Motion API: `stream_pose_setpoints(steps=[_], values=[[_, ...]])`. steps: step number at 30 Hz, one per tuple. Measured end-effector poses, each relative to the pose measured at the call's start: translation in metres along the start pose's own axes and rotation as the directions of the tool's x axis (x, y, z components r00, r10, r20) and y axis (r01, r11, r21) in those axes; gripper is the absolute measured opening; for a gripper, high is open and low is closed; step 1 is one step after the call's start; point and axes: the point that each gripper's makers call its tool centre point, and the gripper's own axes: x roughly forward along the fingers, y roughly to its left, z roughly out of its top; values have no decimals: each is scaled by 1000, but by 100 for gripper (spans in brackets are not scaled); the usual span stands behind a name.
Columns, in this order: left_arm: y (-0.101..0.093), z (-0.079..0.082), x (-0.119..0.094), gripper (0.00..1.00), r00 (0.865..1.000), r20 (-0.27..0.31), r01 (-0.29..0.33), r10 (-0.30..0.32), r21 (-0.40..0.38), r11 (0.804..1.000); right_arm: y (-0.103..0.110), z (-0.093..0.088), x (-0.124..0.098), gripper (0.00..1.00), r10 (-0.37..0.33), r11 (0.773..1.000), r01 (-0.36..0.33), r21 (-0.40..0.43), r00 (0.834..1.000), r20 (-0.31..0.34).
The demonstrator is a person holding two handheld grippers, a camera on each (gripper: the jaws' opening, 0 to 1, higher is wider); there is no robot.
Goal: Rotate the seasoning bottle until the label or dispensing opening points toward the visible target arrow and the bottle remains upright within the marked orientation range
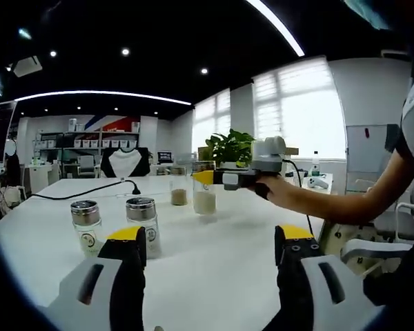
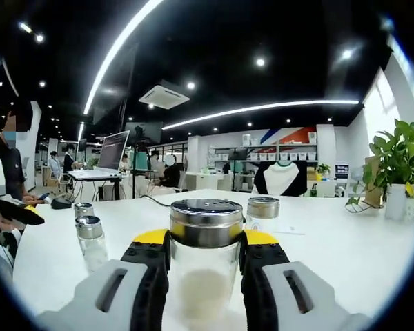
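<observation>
This is an open-plan office or lab space. A long white table [image 1: 214,241] stands under a dark ceiling with recessed spotlights and curved light strips [image 2: 262,108]. Shelving with white boxes [image 1: 90,141] lines the far wall. A ceiling air-conditioning unit [image 2: 164,95], a monitor [image 2: 114,152] on a desk, wide blinded windows [image 1: 300,110] and a potted plant [image 2: 399,162] complete the room.
</observation>
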Motion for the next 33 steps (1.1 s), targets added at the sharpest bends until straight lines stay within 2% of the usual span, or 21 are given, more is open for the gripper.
stream_pose_setpoints(steps=[7,12,16,22,26,33], values=[[-6,0,6,80,1000,-18,25,-25,19,1000,11,3,-14,37,16,1000,-16,-26,1000,-6],[1,13,9,80,1000,-5,15,-14,69,998,23,10,-22,37,44,999,-44,-6,999,10],[10,15,11,80,1000,-26,-3,6,121,993,30,12,-28,37,60,998,-60,9,998,14],[14,11,15,80,999,-41,-9,14,121,993,36,8,-36,37,67,998,-67,-9,998,-7],[10,4,19,80,998,-60,6,0,112,994,40,6,-43,37,75,997,-75,-4,997,-11],[5,3,25,80,998,-65,26,-19,112,993,53,9,-53,37,109,994,-109,-4,994,-8]])
